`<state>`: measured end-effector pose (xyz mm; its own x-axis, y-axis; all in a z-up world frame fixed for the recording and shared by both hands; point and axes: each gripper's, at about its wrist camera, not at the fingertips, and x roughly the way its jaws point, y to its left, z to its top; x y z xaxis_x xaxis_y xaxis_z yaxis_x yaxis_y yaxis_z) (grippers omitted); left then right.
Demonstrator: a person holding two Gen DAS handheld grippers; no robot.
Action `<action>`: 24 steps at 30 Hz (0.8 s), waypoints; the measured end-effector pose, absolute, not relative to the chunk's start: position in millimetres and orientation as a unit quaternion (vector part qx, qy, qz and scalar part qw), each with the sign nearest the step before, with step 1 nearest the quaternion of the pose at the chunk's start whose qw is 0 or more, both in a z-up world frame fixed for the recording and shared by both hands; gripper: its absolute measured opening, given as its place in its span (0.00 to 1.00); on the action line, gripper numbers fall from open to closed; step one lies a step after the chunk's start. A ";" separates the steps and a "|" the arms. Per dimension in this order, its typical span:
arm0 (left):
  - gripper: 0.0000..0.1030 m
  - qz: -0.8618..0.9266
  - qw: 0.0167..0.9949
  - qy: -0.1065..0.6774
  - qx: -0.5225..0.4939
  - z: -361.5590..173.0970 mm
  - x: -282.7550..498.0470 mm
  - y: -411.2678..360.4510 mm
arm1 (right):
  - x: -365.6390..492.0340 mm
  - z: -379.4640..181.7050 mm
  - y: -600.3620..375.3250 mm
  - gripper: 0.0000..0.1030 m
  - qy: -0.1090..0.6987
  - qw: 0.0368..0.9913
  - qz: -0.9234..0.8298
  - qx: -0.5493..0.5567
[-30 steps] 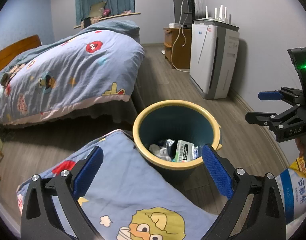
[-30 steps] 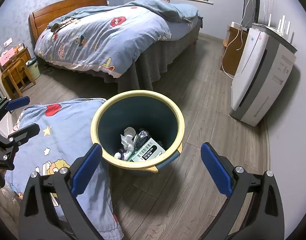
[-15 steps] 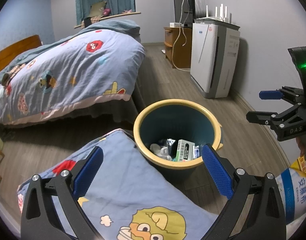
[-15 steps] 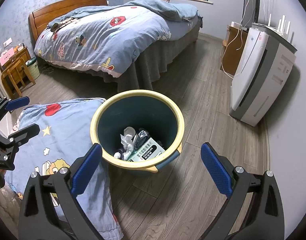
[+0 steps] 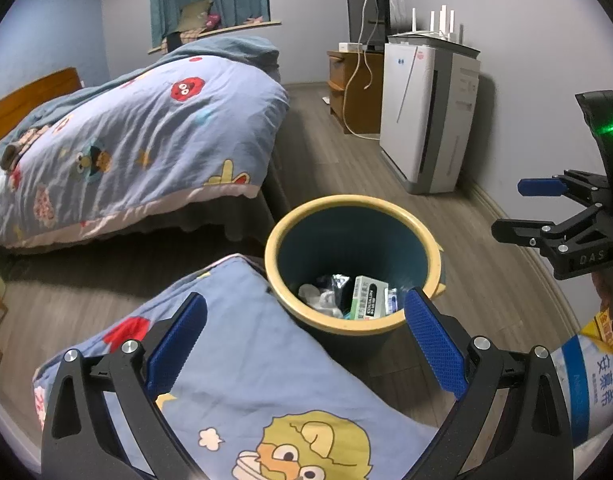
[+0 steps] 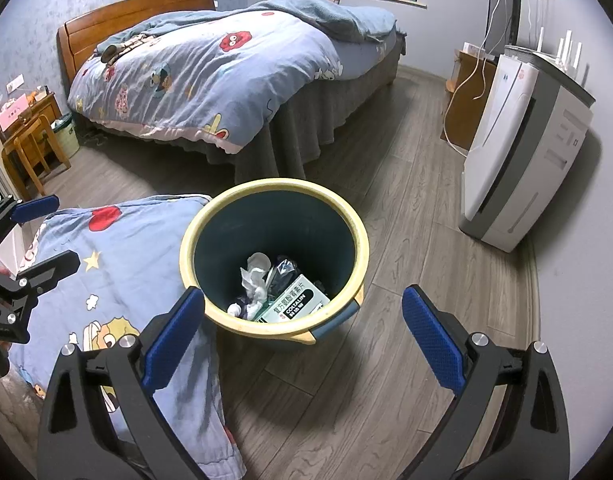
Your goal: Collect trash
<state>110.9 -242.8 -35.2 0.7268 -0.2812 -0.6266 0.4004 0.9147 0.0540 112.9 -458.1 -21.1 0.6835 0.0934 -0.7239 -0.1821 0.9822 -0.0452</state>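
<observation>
1. Hovering above a bedroom floor of grey wood-look planks [image 6: 406, 240], two hand-held grippers with black frames and blue pads face a round dark-teal waste bin with a pale yellow rim [image 6: 272, 258].
2. Jaws stand wide apart on both the left gripper [image 5: 304, 344] and the right gripper [image 6: 302, 344]; neither holds anything.
3. Trash lies at the bottom of the bin: a white-and-green medicine carton [image 6: 296, 302], a crumpled white tissue [image 6: 253, 276] and a dark foil wrapper [image 6: 284, 266].
4. Draped just left of the bin, touching its rim in the right wrist view, sits a blue cartoon-print quilt [image 6: 118, 264].
5. Lying at the lower right edge of the left wrist view, a white bottle with a blue band and label [image 5: 586, 392] is partly hidden behind the gripper frame; whether it is trash cannot be told.
6. Bin lies dead ahead of and below both grippers, its mouth facing up; the right gripper looks more squarely over the opening, so it seems the nearer for any drop.
7. No loose litter shows on the bare floor, suggesting collection is largely done here.
</observation>
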 end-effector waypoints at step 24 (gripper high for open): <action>0.95 -0.181 0.923 0.326 0.096 -32.9 112.2 -245.0 | 111.7 -22.9 -455.0 0.94 0.398 0.913 0.073 -0.059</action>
<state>112.2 -245.0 -32.9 0.7222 -0.2723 -0.6358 0.3973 0.9158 0.0590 111.7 -455.0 -22.9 0.6727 0.0858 -0.7349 -0.1795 0.9825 -0.0496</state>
